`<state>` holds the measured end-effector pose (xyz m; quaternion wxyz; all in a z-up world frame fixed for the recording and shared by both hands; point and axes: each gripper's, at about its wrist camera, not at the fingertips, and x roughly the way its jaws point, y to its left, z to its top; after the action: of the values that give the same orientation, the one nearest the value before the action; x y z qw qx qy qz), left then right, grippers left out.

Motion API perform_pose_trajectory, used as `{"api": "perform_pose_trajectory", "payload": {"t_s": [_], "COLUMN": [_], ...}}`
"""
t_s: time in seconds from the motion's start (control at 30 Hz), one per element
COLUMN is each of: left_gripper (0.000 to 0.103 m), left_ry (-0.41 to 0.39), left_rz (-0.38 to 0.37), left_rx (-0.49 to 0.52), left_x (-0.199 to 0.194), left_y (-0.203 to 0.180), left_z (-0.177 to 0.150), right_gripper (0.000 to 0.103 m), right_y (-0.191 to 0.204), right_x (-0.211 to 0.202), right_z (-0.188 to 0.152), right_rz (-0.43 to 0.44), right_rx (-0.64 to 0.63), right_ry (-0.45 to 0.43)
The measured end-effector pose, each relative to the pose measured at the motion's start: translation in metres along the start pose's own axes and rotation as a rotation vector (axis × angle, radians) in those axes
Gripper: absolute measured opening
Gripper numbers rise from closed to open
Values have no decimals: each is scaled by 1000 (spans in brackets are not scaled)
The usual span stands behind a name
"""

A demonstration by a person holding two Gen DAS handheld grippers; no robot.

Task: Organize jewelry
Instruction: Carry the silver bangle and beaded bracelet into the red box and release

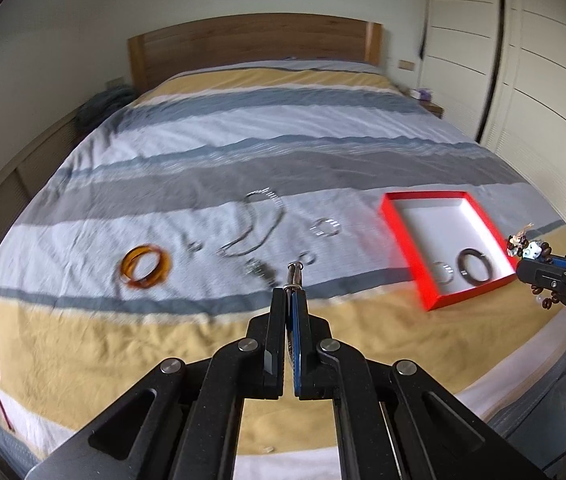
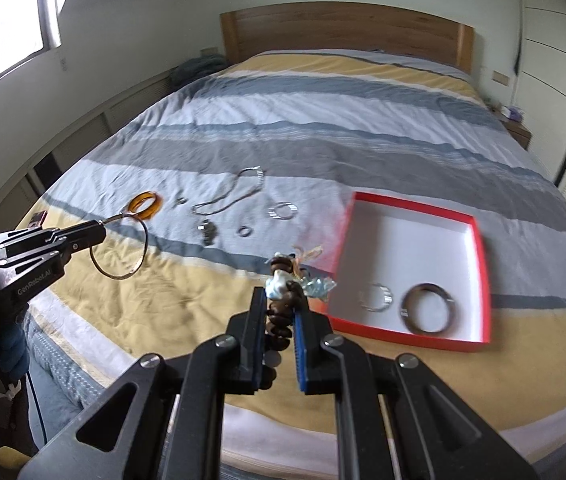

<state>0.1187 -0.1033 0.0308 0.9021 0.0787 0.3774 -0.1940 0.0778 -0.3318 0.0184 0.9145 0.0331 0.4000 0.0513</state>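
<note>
Right gripper (image 2: 279,300): nearest the lens in the right wrist view; jaws drawn narrow and clamped on a brown bead bracelet (image 2: 281,312) with pale charms at its top end; loose beads hang down between the fingers.
Bracelet axis: the strand runs along the fingers, charms pointing forward toward the bed's head.
Left gripper (image 1: 293,290): jaws pressed fully together on the rim of a thin metal bangle (image 2: 121,248); from the right wrist view the hoop hangs below the tips, clear of the bedspread (image 1: 243,152).
Red box (image 2: 479,276): open and shallow with a white floor, lying on the bedspread; a dark ring bangle (image 2: 429,308) and a small silver ring (image 2: 377,298) already lie at its near edge.
Key relation: the box lies just right of and a little ahead of the right gripper, its near-left corner almost beside the charms; from the left gripper it sits well off to the right, with the right gripper between.
Nearer hand: the right, by my reading, so the beads should go in first with a short move rightward.
Left's path: a longer sweep to the right, across the other hand's line.
Still loose on the bedspread: orange bangles (image 1: 145,266), a silver chain (image 1: 255,224), a clear ring (image 1: 325,227) and a few small pieces near them.
Risk: dangling beads may catch the box's rim.
</note>
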Motion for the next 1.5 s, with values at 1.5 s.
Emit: {"api": "perform_pose_trajectory", "payload": {"t_s": [1.5], "left_gripper": [3], "left_ry": [141], "left_rz": [-193], "left_rx": [147], "left_x": [247], "left_y": [-185], "left_z": [114], "right_gripper": [12], "right_y": [-215], "right_x": [175], "right_z": [41], "right_rz": [-49], "right_rx": [166], "right_ry": [113]}}
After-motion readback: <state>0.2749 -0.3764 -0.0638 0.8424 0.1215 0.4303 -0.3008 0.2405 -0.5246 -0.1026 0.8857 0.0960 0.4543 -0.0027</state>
